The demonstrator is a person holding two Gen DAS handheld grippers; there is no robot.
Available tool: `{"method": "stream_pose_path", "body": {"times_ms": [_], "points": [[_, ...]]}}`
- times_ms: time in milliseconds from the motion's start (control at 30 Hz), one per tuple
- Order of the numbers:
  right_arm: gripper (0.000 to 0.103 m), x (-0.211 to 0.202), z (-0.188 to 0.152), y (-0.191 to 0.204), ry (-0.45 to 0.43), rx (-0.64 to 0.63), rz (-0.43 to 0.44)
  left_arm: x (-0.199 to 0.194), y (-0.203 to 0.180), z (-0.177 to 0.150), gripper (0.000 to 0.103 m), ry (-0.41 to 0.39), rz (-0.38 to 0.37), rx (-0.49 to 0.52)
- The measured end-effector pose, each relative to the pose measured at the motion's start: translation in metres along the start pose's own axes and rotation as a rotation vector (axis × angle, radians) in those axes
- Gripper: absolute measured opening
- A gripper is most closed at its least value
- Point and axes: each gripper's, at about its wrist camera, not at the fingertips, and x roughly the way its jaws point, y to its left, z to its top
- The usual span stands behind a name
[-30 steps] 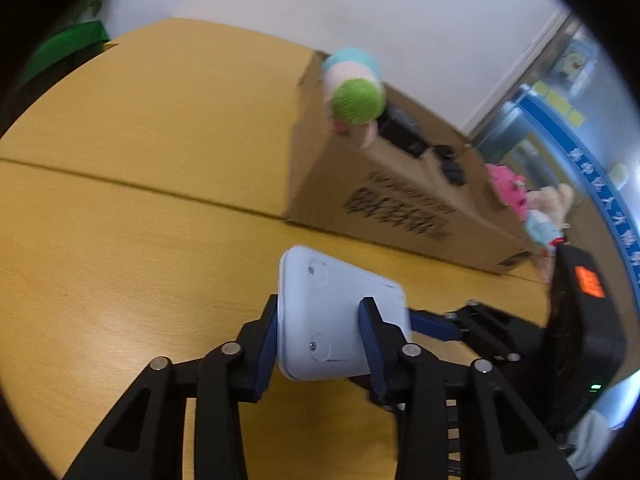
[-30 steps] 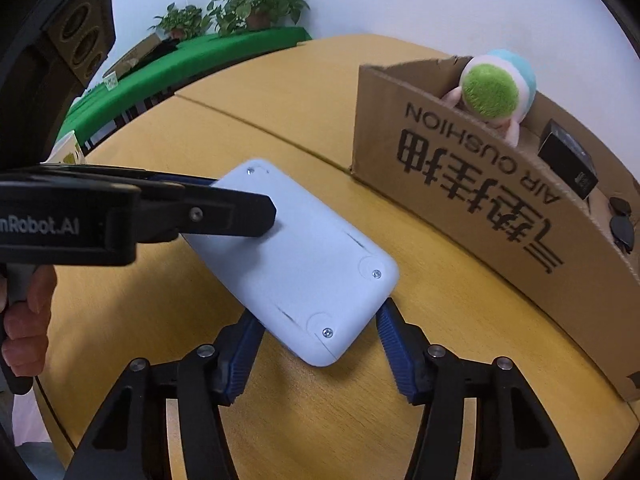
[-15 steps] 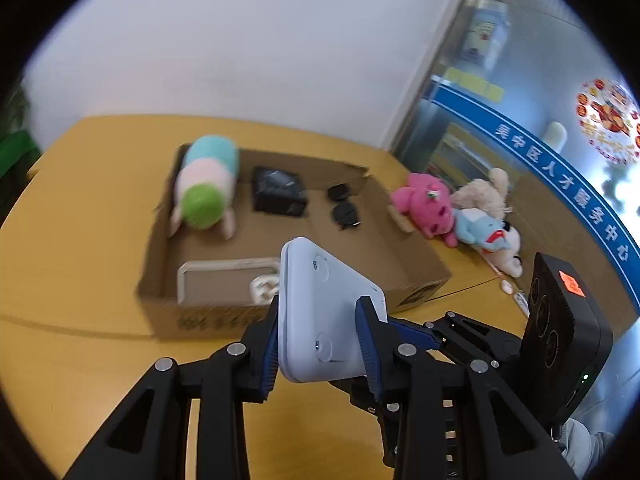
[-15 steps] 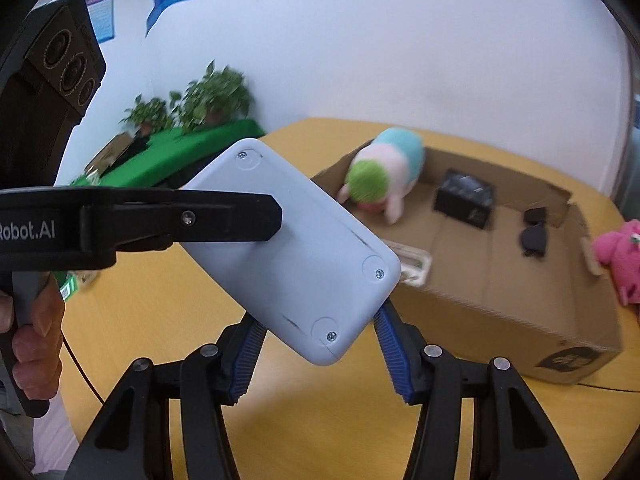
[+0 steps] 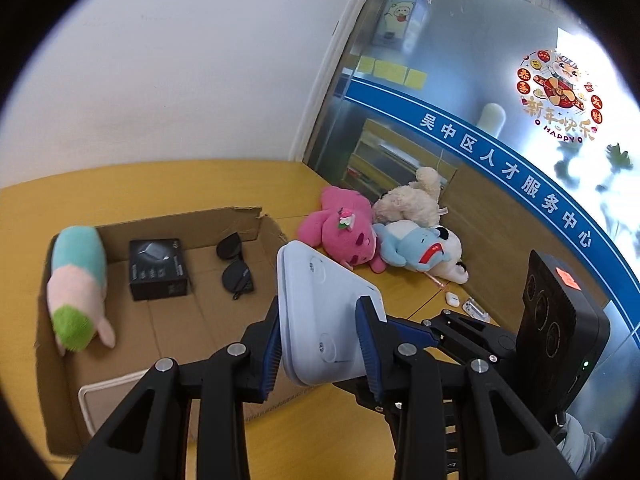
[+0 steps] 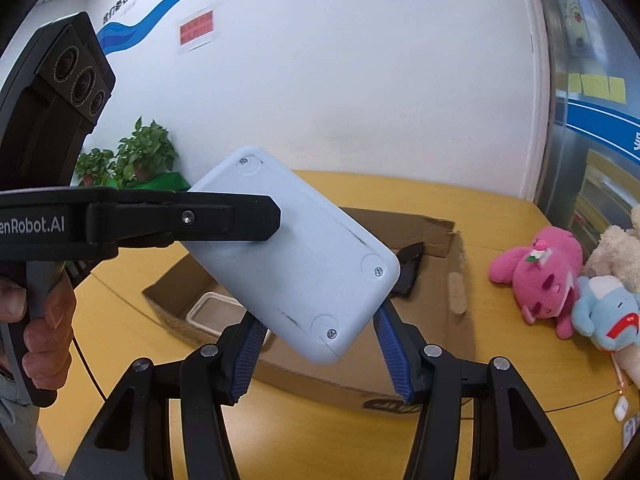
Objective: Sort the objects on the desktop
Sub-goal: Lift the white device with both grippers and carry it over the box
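1. Left wrist view: a pale blue-white flat device (image 5: 320, 312) is clamped between the blue pads of the left gripper (image 5: 320, 344) and held in the air, its screwed back facing the camera.
2. Ahead and below the fingers, an open cardboard box (image 5: 168, 320) is seen on the yellow table (image 5: 120, 188). Inside it lie a pastel plush toy (image 5: 76, 284) to the far left, a black box (image 5: 158, 269) and sunglasses (image 5: 236, 266) nearer the centre.
3. Ahead to the right, beyond the box, a pink plush (image 5: 340, 232), a cream plush (image 5: 412, 200) and a blue plush (image 5: 420, 248) are piled together.
4. Right wrist view: the device is seen tilted just ahead of the right gripper (image 6: 320, 344), whose blue pads are spread on either side of its lower corner; contact cannot be told.
5. The left gripper's finger is pressed flat across the device from the left.
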Motion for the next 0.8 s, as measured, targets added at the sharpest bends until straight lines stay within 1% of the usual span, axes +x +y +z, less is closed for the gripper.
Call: {"method": "stream_pose_path", "body": {"times_ms": [67,100,167,267,333,467,567,700,800], "points": [[0.053,0.011,0.006,-0.014,0.025,0.009,0.000,0.019,0.012,0.008,0.034,0.020,-0.012,-0.014],[0.053,0.020,0.010,-0.022,0.045,0.015,0.002,0.027,0.018,0.011,0.034,0.040,-0.043,-0.003],[0.053,0.034,0.011,-0.032,0.072,0.031,0.007,0.050,0.037,0.014,0.034,0.066,-0.051,-0.040],[0.053,0.068,0.009,-0.044,0.135,0.061,0.021,0.079,0.066,0.013,0.034,0.117,-0.060,-0.096],[0.053,0.097,0.004,-0.054,0.187,0.087,0.036,0.101,0.085,0.009,0.034,0.157,-0.065,-0.134],[0.053,0.145,-0.008,-0.068,0.294,0.132,0.050,0.145,0.123,-0.008,0.034,0.244,-0.087,-0.260],[0.052,0.178,-0.019,-0.080,0.392,0.180,0.059,0.168,0.141,-0.023,0.034,0.307,-0.084,-0.339],[0.051,0.207,-0.032,-0.087,0.512,0.218,0.053,0.189,0.152,-0.038,0.034,0.394,-0.066,-0.394],[0.050,0.218,-0.038,-0.087,0.588,0.237,0.033,0.197,0.159,-0.042,0.034,0.436,-0.073,-0.444]]}}
